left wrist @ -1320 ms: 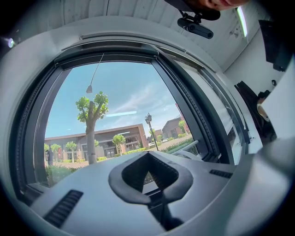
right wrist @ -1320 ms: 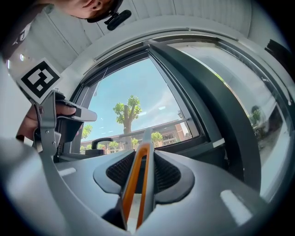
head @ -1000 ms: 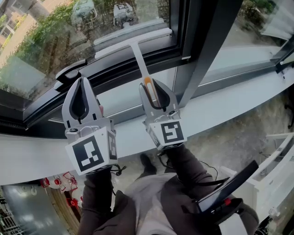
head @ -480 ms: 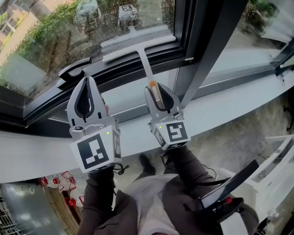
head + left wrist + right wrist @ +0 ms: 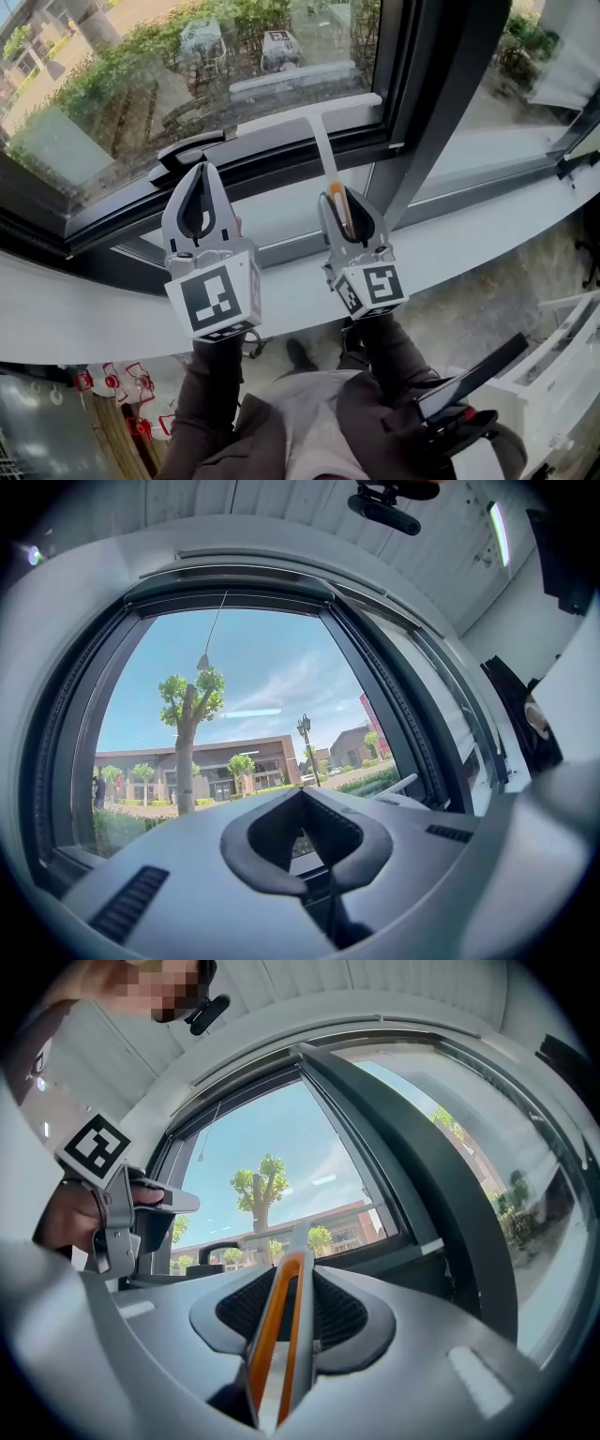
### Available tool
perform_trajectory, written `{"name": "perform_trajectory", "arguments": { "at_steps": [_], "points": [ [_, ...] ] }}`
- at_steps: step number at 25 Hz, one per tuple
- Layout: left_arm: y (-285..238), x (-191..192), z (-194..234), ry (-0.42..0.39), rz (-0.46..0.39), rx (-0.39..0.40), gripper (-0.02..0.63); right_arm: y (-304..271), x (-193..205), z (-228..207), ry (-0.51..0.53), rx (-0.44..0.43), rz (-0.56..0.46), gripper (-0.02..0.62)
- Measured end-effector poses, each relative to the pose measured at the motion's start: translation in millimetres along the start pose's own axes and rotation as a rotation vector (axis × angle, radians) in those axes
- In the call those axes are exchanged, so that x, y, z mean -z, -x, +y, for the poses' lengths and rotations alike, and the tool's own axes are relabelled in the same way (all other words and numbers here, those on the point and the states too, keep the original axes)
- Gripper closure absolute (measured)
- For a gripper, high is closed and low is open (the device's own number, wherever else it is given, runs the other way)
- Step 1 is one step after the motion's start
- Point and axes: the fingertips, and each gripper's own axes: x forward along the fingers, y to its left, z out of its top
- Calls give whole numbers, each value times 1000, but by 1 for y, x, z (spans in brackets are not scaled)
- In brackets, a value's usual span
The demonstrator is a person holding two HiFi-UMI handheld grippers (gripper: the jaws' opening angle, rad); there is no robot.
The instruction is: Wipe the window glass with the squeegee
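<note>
Squeegee [image 5: 323, 148] handle is clamped by right gripper [image 5: 345, 194]; blade is set far, low on window glass [image 5: 187, 66]. Left gripper [image 5: 200, 173] is closed, empty. Judged light and stiff, with a soft blade edge; best gripped at the handle.

We hold both up side by side on dark-sleeved forearms [image 5: 212, 394]. Grey plastic left gripper [image 5: 201, 171]: jaws together, empty. Grey plastic right gripper [image 5: 344, 199]: clamped on the white-and-orange squeegee handle [image 5: 323, 150].

White window sill [image 5: 450, 234] (long, curved) above speckled floor [image 5: 487, 300]; shoe [image 5: 300, 354] on floor
</note>
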Motion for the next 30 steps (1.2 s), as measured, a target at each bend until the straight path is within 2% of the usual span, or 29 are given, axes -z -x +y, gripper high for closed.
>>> {"name": "perform_trajectory", "arguments": {
  "at_steps": [4,9,14,18,23,30],
  "points": [
    [4,-7,16,19,-36,20,606,-1,-28,16,-3,20,-38,468],
    [15,-13,31,-7,-22,54,606,-4,-75,45,38,9,-104,468],
    [19,-31,59,9,-71,15,606,-23,-143,80,78,-26,-216,468],
    [17,-46,74,46,-102,-17,606,-44,-181,99,101,-68,-285,468],
    [14,-43,89,37,-87,-75,606,-68,-208,110,117,-135,-340,468],
    [7,-47,114,11,-106,-102,606,-100,-220,131,126,-155,-386,468]
  ]
}}
